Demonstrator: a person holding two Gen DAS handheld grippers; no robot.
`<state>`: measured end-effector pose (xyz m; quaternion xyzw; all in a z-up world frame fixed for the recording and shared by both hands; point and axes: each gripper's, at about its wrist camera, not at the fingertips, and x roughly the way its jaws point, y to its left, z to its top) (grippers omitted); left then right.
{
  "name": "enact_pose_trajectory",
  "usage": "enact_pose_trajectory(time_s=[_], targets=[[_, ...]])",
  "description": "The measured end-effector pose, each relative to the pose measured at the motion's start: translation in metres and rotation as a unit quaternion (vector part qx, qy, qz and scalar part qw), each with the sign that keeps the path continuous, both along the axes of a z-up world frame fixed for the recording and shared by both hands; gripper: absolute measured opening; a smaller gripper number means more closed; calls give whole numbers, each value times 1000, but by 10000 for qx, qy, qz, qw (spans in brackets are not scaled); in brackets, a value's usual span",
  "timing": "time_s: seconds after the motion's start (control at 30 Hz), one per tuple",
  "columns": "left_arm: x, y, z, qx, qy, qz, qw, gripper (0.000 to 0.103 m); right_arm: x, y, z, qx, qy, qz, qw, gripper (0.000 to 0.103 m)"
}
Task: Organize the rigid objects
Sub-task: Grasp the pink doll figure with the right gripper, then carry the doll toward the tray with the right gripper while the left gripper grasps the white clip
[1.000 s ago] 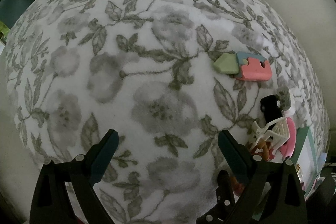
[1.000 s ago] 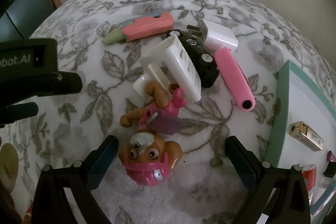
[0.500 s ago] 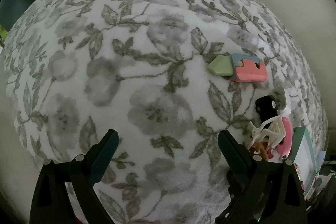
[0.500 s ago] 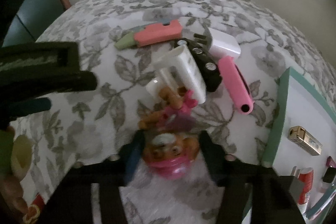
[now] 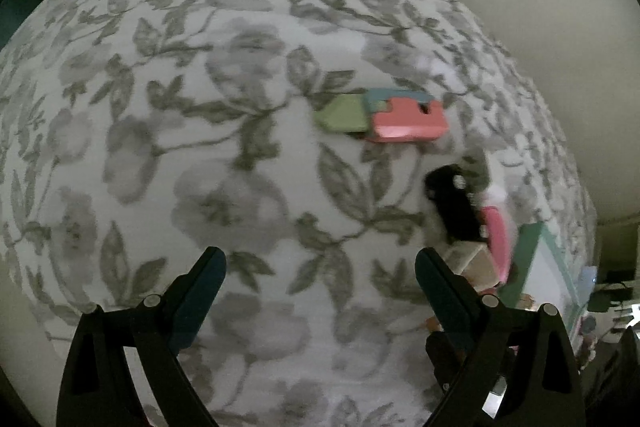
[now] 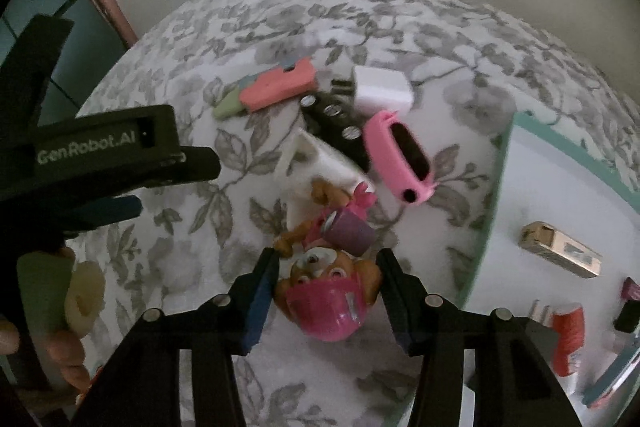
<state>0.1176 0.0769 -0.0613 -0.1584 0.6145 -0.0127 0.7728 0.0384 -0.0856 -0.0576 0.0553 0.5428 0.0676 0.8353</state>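
My right gripper is shut on the head of a pink and brown puppy figure, held above the floral cloth. Behind it lie a white toy chair, a black toy car, a pink case, a white charger block and a pink, green and blue puzzle block. My left gripper is open and empty over bare cloth. The puzzle block and the black car show to its right. The left gripper body shows at the left of the right wrist view.
A white tray with a teal rim stands at the right; it holds a gold lighter, a red item and other small things. The tray also shows at the right of the left wrist view. A wall runs behind the table.
My right gripper closed on the puppy figure's head and lifted it, rising away from the cloth. The toy chair tipped over. My left gripper shifted slightly and stayed open.
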Motion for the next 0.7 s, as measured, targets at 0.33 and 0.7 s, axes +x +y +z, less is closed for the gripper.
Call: enact_pose_trajectory(time_s=[0.33, 0.7], targets=[[0, -30, 8, -226, -117, -361, 9990, 96, -7, -34, 23, 213, -144, -218, 9994, 52], [-3, -57, 2, -515, -8, -690, 9963, 96, -11, -66, 37, 288, -254, -492, 9981, 52]])
